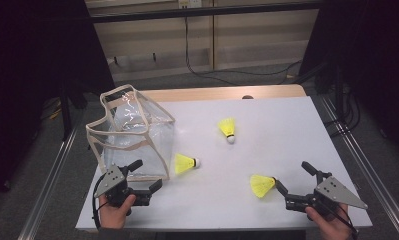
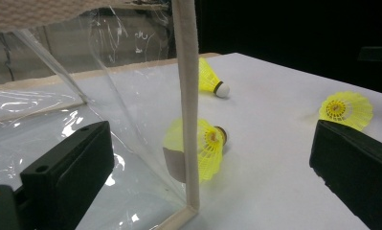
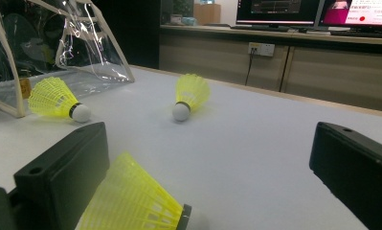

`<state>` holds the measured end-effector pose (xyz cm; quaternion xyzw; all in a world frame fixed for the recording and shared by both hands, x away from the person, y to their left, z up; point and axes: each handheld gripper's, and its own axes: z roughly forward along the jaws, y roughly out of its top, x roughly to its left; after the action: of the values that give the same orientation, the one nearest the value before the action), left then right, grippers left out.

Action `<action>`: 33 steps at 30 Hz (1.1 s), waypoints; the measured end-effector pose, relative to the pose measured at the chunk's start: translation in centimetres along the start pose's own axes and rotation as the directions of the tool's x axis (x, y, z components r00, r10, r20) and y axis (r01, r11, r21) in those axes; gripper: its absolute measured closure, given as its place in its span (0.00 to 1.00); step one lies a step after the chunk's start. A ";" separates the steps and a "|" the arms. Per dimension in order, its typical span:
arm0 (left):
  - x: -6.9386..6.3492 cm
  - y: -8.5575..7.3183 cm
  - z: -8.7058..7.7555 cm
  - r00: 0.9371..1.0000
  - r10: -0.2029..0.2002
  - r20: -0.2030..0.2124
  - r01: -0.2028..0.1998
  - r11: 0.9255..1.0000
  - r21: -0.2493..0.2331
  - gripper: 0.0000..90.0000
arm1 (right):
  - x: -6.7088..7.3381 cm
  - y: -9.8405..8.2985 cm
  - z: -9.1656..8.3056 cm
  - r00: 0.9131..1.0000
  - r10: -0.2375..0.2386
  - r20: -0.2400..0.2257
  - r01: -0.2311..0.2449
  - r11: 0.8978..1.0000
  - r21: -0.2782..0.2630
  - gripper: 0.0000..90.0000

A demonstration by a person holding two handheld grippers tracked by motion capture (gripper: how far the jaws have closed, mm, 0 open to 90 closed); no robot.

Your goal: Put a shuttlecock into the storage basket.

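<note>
Shuttlecocks, three of them yellow, lie on the white table (image 1: pixel 267 200) in the high view, with a clear bag (image 1: pixel 132 132) trimmed in beige standing at the left. The left gripper (image 1: pixel 148 176) rests just short of the bag's near corner, its jaws spread wide with nothing between them. The middle shuttlecock (image 1: pixel 186 163) lies just beyond its upper finger, close against the bag's side. The right gripper (image 1: pixel 293 179) also has its jaws spread wide, and the near shuttlecock (image 1: pixel 262 185) lies with its cork end at the tip of the left-hand finger; whether they touch is hard to tell from up here. The far shuttlecock (image 1: pixel 227 130) sits well beyond both grippers.

From the left gripper view, the bag's beige corner seam (image 2: pixel 188 110) stands upright between the two black fingers (image 2: pixel 69 167), partly blocking the middle shuttlecock (image 2: pixel 208 146) behind it. The near shuttlecock (image 2: pixel 346 109) shows just above the right-hand finger, and the far shuttlecock (image 2: pixel 210 80) beyond the seam.

From the right gripper view, the near shuttlecock (image 3: pixel 131 201) lies inside the open jaws, its skirt against the left-hand finger (image 3: pixel 64 172) and well apart from the other. Ahead lie the far shuttlecock (image 3: pixel 189 96) and, to the left by the bag (image 3: pixel 83 52), the middle shuttlecock (image 3: pixel 57 99).
</note>
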<state>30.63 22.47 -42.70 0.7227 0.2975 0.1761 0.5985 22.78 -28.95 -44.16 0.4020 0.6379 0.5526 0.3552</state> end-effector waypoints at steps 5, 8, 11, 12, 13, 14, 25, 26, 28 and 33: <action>-0.1 0.1 0.0 1.000 -0.004 0.009 0.004 1.000 -0.007 0.01 | 0.0 0.0 0.0 1.000 0.004 -0.001 -0.004 1.000 0.000 0.00; -0.2 0.1 0.1 1.000 -0.012 0.013 0.012 1.000 -0.006 0.02 | 0.0 0.0 0.0 1.000 0.002 -0.003 -0.002 1.000 -0.001 0.00; -0.3 0.2 0.2 1.000 -0.012 0.024 0.012 1.000 -0.009 0.01 | 0.0 0.0 0.0 1.000 0.004 -0.007 -0.004 1.000 -0.001 0.00; -0.4 0.2 0.2 1.000 -0.013 0.026 0.013 1.000 -0.006 0.01 | 0.0 0.0 0.0 1.000 0.003 -0.007 -0.003 1.000 -0.001 0.00; -0.4 0.2 0.2 1.000 -0.013 0.026 0.013 1.000 -0.006 0.01 | 0.0 0.0 0.0 1.000 0.003 -0.007 -0.003 1.000 0.000 0.00; -0.4 0.2 0.2 1.000 -0.014 0.023 0.014 1.000 -0.004 0.01 | 0.0 0.1 0.0 1.000 0.004 -0.009 -0.004 1.000 -0.001 0.00; -1.0 0.4 0.7 0.999 -0.020 0.039 0.020 1.000 0.009 0.01 | 0.0 0.1 0.0 1.000 0.003 -0.013 -0.003 1.000 0.000 0.00; -1.1 0.4 0.8 0.999 -0.020 0.042 0.020 1.000 0.010 0.01 | 0.0 0.1 0.0 1.000 0.002 -0.015 -0.002 1.000 0.003 0.00; -1.3 0.5 1.0 0.999 -0.025 0.049 0.024 1.000 0.009 0.01 | 0.0 0.1 -0.1 1.000 0.001 -0.015 -0.001 1.000 0.004 0.00; -1.6 0.5 1.2 0.997 -0.020 0.068 0.019 1.000 0.020 0.01 | 0.0 0.1 -0.1 1.000 0.003 -0.015 -0.003 1.000 0.003 0.00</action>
<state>30.28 20.48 -42.28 0.7309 0.2856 0.1425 0.6032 22.69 -28.98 -44.08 0.3990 0.6409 0.5552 0.3489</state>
